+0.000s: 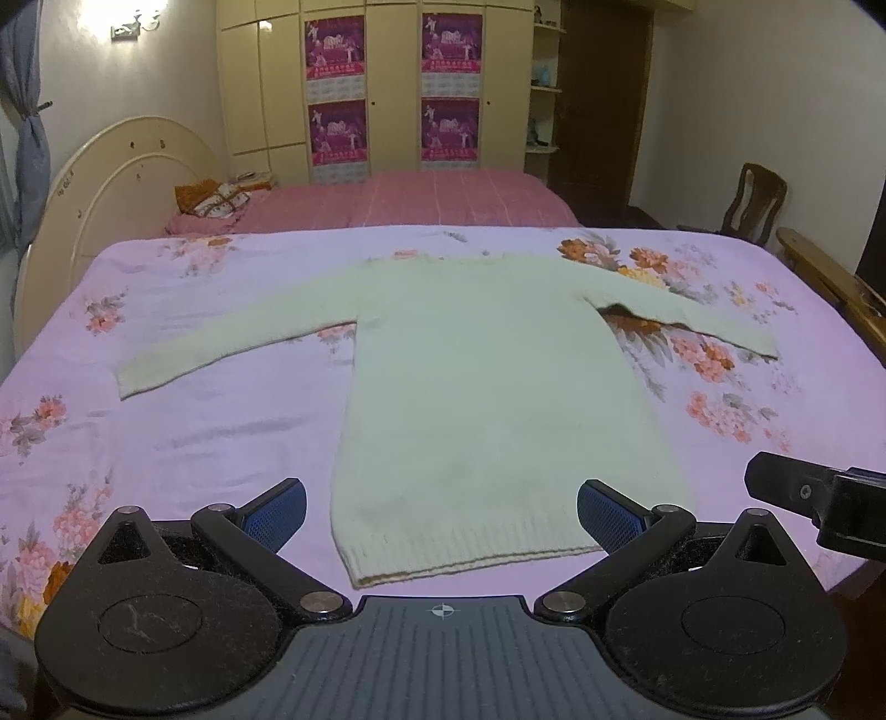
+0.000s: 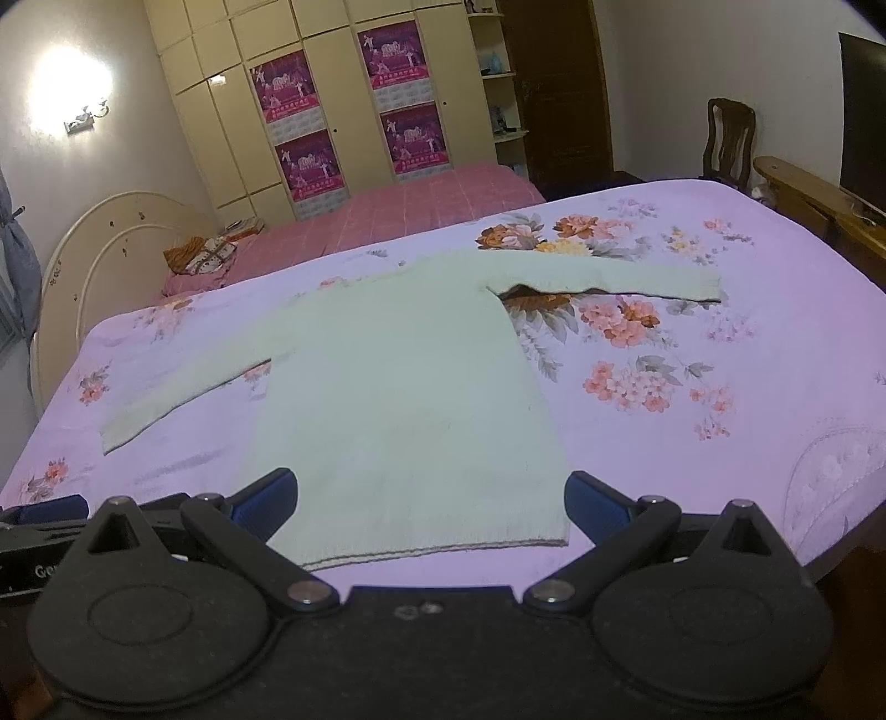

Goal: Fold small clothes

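Both grippers, left [image 1: 441, 512] and right [image 2: 431, 501], fingers spread, empty, above sweater [image 1: 498, 399] hem. Risk: pinching bedsheet [image 1: 194, 432] too, dragging the knit askew.

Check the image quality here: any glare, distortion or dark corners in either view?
Left wrist view: the wall lamp is only a mild bright spot; the bed edge bows from fisheye, and the corners go dark. Right wrist view: the lamp blows out into white glare on the wall; same curving. The sweater looks sharp but washed out in both.
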### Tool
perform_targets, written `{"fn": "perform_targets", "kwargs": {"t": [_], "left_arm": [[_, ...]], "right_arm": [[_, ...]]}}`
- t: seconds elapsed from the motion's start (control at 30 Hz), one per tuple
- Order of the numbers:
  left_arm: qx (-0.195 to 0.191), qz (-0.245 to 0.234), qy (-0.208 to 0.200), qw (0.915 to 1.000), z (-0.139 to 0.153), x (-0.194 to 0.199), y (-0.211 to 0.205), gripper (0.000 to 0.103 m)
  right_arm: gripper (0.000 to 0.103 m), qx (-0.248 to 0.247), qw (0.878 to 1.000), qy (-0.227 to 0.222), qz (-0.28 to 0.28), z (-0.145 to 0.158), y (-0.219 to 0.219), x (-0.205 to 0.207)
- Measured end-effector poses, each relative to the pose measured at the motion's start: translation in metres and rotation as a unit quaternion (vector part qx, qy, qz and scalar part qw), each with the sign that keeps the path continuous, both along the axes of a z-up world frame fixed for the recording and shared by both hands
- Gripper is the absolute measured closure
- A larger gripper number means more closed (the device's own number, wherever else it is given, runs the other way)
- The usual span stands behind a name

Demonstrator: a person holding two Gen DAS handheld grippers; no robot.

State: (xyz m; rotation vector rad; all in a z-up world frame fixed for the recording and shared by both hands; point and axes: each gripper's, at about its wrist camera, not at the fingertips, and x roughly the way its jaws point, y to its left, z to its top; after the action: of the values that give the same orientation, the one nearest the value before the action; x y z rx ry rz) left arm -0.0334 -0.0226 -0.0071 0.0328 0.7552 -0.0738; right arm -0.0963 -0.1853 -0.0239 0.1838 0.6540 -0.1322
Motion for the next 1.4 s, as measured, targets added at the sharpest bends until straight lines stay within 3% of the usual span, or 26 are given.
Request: {"fn": "perform_targets", "kwargs": {"t": [1.4], "left_arm": [[0.003,0.005,0.014,0.9999,-0.006,0.012,-0.005,0.0]], "right_arm": [[0.001,0.025,1.0,-0.002,0.006,0.001,0.0,-0.001]]}}
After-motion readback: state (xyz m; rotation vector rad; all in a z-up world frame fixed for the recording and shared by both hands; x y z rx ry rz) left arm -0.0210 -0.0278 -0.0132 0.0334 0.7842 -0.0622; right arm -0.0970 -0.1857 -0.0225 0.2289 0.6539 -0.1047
